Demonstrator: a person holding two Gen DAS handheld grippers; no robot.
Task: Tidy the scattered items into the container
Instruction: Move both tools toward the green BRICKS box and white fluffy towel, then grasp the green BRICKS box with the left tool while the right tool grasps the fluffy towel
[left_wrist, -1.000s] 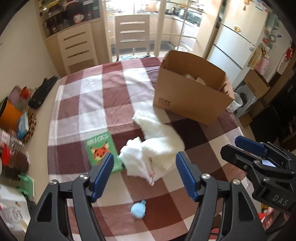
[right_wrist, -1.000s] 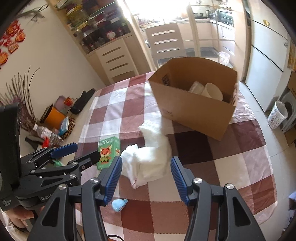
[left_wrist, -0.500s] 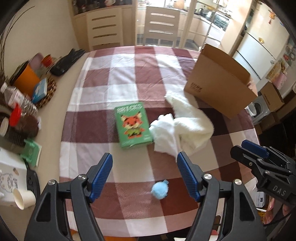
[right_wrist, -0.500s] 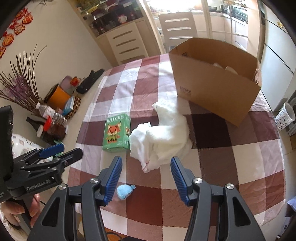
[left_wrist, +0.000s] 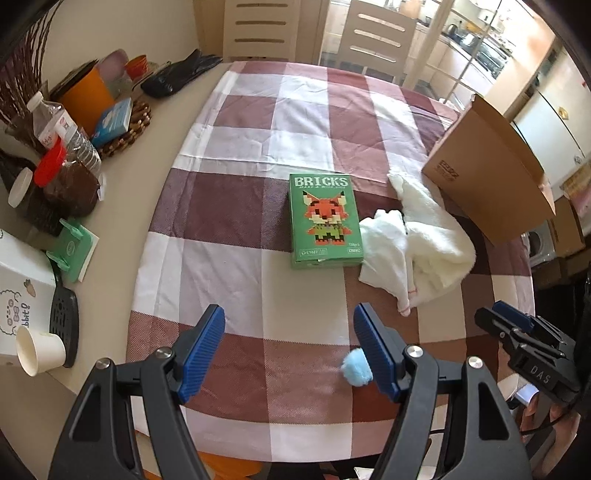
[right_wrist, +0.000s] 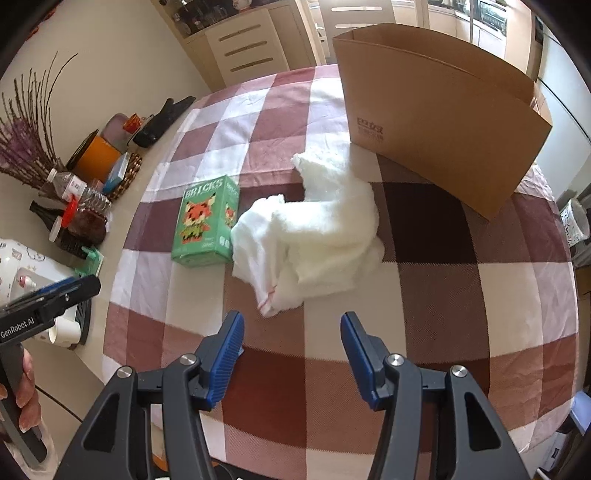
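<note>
A green BRICKS box (left_wrist: 323, 219) lies flat on the checked tablecloth, touching a crumpled white towel (left_wrist: 413, 247) on its right. A small blue pom-pom (left_wrist: 352, 367) sits near the front edge, partly behind the right finger of my left gripper (left_wrist: 289, 317), which hovers open and empty in front of the green box. The open cardboard box (left_wrist: 487, 177) stands at the far right. In the right wrist view, my right gripper (right_wrist: 291, 321) hangs open and empty just in front of the towel (right_wrist: 314, 236), with the BRICKS box (right_wrist: 205, 225) to the left and the cardboard box (right_wrist: 436, 122) behind.
Along the table's left edge stand an orange container (left_wrist: 86, 96), a water bottle (left_wrist: 62, 129), a red-lidded jar (left_wrist: 70, 184), a green pack (left_wrist: 75, 251) and a tipped paper cup (left_wrist: 38, 349). A black pouch (left_wrist: 177, 72) and a chair (left_wrist: 376, 37) are at the far side.
My left gripper has swung left and rolled, so the green box now lies ahead of it instead of the towel. My right gripper has sunk closer to the towel. Both stay open.
</note>
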